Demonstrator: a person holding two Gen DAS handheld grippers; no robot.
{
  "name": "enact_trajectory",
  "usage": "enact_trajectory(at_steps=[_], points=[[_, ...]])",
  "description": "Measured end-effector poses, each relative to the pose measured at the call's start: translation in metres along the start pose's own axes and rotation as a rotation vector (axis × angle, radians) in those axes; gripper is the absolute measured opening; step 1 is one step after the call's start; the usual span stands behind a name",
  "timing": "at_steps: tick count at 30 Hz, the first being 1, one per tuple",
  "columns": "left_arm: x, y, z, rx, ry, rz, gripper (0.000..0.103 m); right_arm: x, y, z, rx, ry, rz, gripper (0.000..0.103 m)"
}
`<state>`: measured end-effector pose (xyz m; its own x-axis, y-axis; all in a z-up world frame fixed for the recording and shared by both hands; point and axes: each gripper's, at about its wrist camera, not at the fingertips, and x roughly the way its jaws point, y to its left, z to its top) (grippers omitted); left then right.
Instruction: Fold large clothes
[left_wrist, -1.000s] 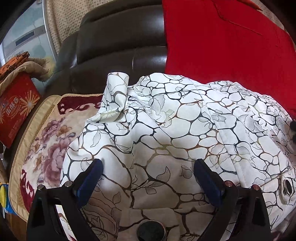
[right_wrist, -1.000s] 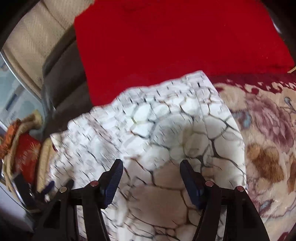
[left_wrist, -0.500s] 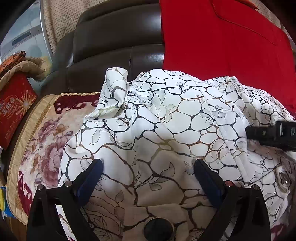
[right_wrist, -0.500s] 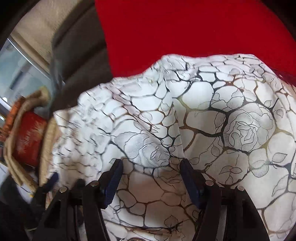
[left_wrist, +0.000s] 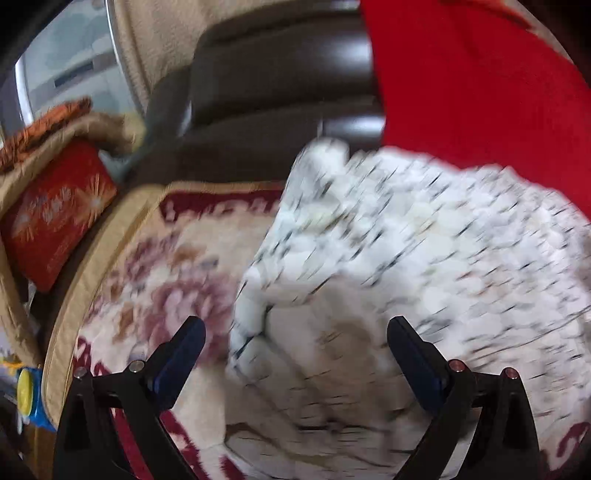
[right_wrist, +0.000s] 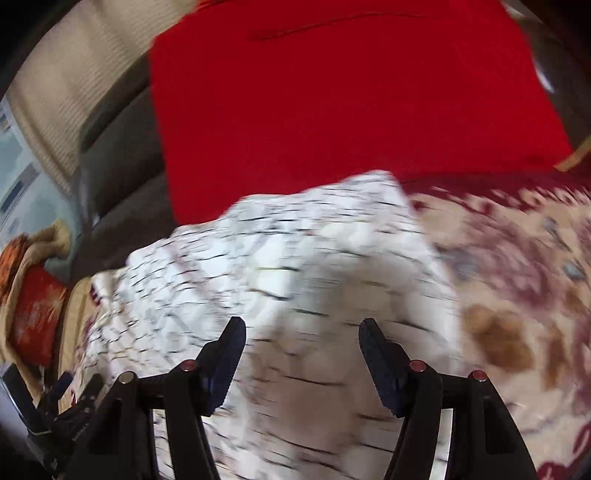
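Note:
A white garment with a black crackle and rose print (left_wrist: 406, 258) lies bunched on the floral seat cover of a sofa; it also shows in the right wrist view (right_wrist: 295, 266). Both views are blurred by motion. My left gripper (left_wrist: 295, 354) is open and empty, over the garment's left edge. My right gripper (right_wrist: 301, 354) is open and empty, above the garment's near part. The left gripper shows small at the lower left of the right wrist view (right_wrist: 62, 398).
A red cloth (right_wrist: 351, 96) hangs over the dark leather sofa back (left_wrist: 277, 85) behind the garment. The floral seat cover (left_wrist: 147, 266) shows left and right (right_wrist: 517, 277) of the garment. A red box (left_wrist: 55, 210) and folded fabrics sit at the far left.
Both grippers have pulled back and shifted, the left one leftward so more seat cover shows, the right one rightward off the garment's middle. Both stay open and empty.

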<state>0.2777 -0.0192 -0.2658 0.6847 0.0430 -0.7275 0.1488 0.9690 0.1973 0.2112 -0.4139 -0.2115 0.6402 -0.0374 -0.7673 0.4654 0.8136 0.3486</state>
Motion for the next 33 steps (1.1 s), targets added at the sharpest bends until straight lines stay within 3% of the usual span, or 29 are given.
enact_trajectory(at_steps=[2, 3, 5, 13, 16, 18, 20, 25, 28, 33], points=[[0.025, 0.003, -0.004, -0.012, 0.087, -0.046, 0.099, 0.006, -0.017, -0.005, 0.044, 0.048, 0.025, 0.067], [0.030, 0.008, -0.004, -0.052, 0.109, -0.070, 0.100, 0.014, -0.024, -0.009, 0.061, 0.090, 0.038, 0.067], [0.028, 0.018, -0.002, -0.137, 0.124, -0.105, 0.100, 0.017, -0.026, -0.012, 0.035, 0.090, 0.035, 0.065], [-0.001, 0.011, 0.005, -0.053, -0.039, 0.000, 0.100, -0.017, -0.022, -0.013, -0.008, -0.053, 0.030, 0.065], [0.014, 0.013, 0.006, -0.071, 0.015, 0.016, 0.100, 0.001, -0.032, -0.009, 0.043, -0.011, 0.028, 0.065], [0.033, 0.010, 0.003, -0.059, 0.086, 0.005, 0.100, 0.025, -0.039, -0.007, 0.069, 0.075, 0.019, 0.066], [0.033, 0.009, 0.002, -0.063, 0.077, 0.005, 0.100, 0.036, -0.044, -0.009, 0.091, 0.116, 0.019, 0.066], [0.023, 0.006, 0.003, -0.051, 0.038, 0.016, 0.100, 0.015, -0.027, -0.003, 0.041, 0.010, 0.003, 0.066], [0.021, 0.005, 0.003, -0.051, 0.023, 0.012, 0.100, 0.004, -0.008, -0.006, -0.017, -0.061, 0.071, 0.066], [0.007, 0.004, 0.005, -0.053, -0.028, 0.030, 0.100, 0.012, 0.015, -0.014, -0.067, -0.025, 0.095, 0.067]])
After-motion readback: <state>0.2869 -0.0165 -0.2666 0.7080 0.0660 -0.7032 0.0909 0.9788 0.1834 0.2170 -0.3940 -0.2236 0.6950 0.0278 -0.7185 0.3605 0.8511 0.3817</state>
